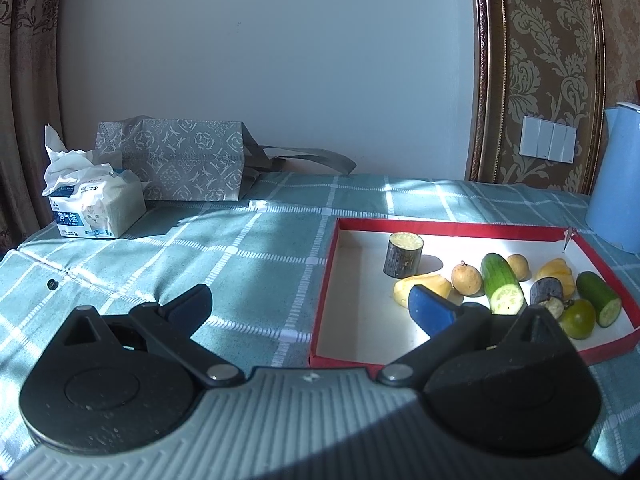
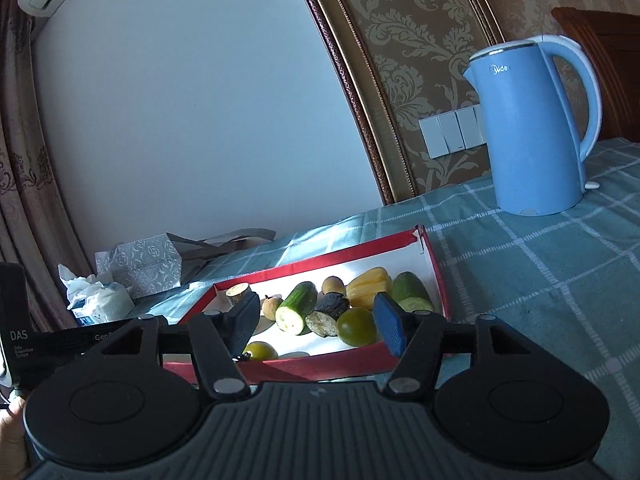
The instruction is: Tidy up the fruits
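Red-rimmed shallow cardboard tray (image 2: 438, 280) held cut cucumber pieces (image 2: 298, 307), yellow fruit chunks (image 2: 368, 289) and green tomatoes (image 2: 356, 326). Left gripper (image 1: 312, 304) and right gripper (image 2: 316, 320) both stood open, gripping nothing.

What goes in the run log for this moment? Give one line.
left gripper: open, empty | right gripper: open, empty, facing red tray | green tomato: in tray | kettle: beside tray

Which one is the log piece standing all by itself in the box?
Find the red box on the checked cloth. At its far left stands a dark stump, apart from the fruit pile. It is upright with a pale flat top; the other dark piece sits among the cucumbers.
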`<action>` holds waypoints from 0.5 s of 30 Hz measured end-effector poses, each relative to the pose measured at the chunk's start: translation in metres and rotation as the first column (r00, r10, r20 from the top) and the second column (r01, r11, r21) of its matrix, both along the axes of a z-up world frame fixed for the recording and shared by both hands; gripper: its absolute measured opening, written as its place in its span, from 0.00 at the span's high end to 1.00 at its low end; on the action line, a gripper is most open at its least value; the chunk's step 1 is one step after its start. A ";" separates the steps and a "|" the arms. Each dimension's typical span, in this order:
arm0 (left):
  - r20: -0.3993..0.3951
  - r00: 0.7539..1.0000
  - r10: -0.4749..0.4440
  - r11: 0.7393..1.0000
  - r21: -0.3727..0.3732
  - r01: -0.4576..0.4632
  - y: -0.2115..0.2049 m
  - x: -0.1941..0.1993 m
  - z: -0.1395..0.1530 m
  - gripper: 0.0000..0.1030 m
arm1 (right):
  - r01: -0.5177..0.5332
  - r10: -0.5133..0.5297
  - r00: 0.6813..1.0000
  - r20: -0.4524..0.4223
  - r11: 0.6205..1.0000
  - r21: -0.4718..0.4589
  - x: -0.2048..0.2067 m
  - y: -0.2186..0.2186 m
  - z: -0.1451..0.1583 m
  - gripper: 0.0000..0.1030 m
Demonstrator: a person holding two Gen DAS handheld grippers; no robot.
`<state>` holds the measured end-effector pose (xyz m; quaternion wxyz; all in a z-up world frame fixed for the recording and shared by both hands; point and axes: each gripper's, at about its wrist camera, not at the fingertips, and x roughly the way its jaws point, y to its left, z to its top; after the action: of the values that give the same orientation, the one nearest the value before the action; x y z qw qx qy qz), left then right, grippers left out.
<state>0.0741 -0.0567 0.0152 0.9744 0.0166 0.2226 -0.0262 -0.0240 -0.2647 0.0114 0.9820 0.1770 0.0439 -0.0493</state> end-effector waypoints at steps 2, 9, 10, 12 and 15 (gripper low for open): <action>0.012 1.000 0.003 1.000 0.009 -0.003 -0.002 -0.002 0.001 0.00 | 0.016 -0.016 1.000 -0.021 1.000 0.004 0.003 -0.003 -0.004 0.40; 0.012 1.000 -0.013 0.997 0.078 0.012 -0.013 -0.006 0.000 0.00 | 0.021 -0.021 1.000 -0.015 1.000 0.001 -0.002 -0.006 -0.006 0.39; 0.009 1.000 -0.019 0.996 0.086 0.019 -0.015 -0.007 0.000 0.00 | 0.013 -0.013 1.000 -0.016 1.000 0.000 -0.001 -0.005 -0.006 0.39; 0.001 1.000 -0.031 0.995 0.097 0.031 -0.019 -0.008 -0.001 0.00 | 0.005 -0.006 1.000 -0.019 1.000 -0.012 0.000 -0.002 -0.006 0.38; -0.017 0.997 -0.075 0.993 0.093 0.076 -0.023 -0.009 0.000 0.00 | 0.005 -0.006 1.000 -0.024 0.999 -0.042 0.000 0.005 -0.004 0.36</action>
<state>0.0649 -0.0799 0.0152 0.9694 0.0706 0.2291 -0.0527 -0.0244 -0.2599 0.0072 0.9848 0.1558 0.0541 -0.0550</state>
